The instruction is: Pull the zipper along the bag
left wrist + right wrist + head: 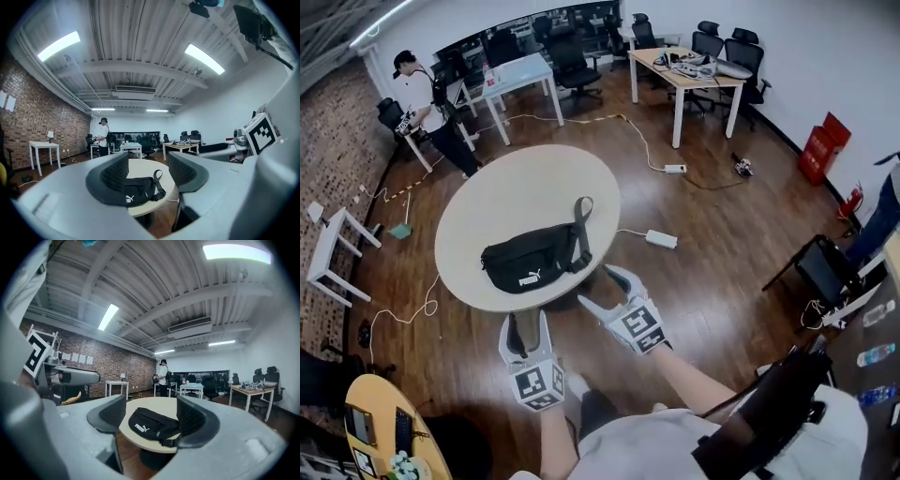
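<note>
The black fabric waist bag (534, 258) with a white logo lies flat on the round beige worktop (487, 202), on the half of the worktop nearest the claws. Its black strap (581, 225) runs from the bag's right end toward the middle of the worktop.

The left claw (526, 323) is off the worktop, just outside its near edge. It is released, with the jaws wide apart and nothing between the pads. The right claw (602, 289) is at the worktop's near right edge, also released and empty. Neither claw touches the bag.

A white power strip (661, 239) lies on the wooden floor (722, 244) to the right of the worktop. A person (417, 103) stands beyond the worktop's far left side.
</note>
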A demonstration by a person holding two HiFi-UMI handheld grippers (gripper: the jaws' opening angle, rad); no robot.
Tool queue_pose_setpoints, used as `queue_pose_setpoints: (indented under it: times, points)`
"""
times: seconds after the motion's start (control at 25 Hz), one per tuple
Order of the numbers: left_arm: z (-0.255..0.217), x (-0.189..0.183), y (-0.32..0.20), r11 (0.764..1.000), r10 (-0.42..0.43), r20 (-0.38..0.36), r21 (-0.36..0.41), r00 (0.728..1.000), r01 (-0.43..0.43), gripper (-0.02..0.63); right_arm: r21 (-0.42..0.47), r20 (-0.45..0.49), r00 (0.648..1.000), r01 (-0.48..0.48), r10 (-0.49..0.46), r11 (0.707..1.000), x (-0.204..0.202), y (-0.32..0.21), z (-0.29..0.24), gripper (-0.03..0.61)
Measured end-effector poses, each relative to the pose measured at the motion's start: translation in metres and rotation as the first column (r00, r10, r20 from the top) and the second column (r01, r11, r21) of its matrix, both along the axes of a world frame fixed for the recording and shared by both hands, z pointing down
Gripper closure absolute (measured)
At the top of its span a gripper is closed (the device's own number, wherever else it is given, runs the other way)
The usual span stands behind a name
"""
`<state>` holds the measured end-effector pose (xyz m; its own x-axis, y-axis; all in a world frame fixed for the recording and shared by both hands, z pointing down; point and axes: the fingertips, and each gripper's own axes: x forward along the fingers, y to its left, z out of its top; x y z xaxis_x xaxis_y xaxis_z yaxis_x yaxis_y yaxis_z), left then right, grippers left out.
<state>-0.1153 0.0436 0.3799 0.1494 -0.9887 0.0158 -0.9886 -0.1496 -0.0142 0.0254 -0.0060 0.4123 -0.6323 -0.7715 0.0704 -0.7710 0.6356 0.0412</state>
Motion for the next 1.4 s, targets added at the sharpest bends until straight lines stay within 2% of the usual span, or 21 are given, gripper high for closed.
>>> queue_pose_setpoints:
  times: [0.2,0.4,0.6,0.88,1.16,1.4]
  points:
    - [-0.023,0.017,0.041,1.000,0.006,0.021,0.009,1.000,-0.006,0.336,0.025,-0.015,0.999,-0.030,0.030,0.999,0.023,0.046,-0.025,0.262]
    - [-0.037,0.003,0.072,0.998,0.032,0.029,0.047,0.999,-0.033,0.333,0.035,-0.063,0.995,-0.078,0.080,0.996,0.019,0.079,-0.028,0.262]
    - [-0.040,-0.031,0.093,0.997,0.055,0.029,0.045,0.998,-0.056,0.328,-0.018,-0.130,0.986,-0.106,0.103,0.994,-0.023,0.089,-0.029,0.264]
    - [-0.045,-0.080,0.114,0.997,0.059,0.046,0.047,0.997,-0.061,0.327,0.003,-0.118,0.988,-0.095,0.095,0.995,-0.076,0.111,-0.042,0.264]
    - [-0.044,-0.104,0.120,0.998,0.062,0.027,0.032,0.998,-0.062,0.318,-0.025,-0.122,0.989,-0.089,0.085,0.996,-0.101,0.122,-0.038,0.262]
    - [-0.043,-0.123,0.123,0.998,0.043,0.021,0.034,0.999,-0.044,0.318,0.006,-0.120,0.989,-0.083,0.083,0.997,-0.116,0.122,-0.048,0.262]
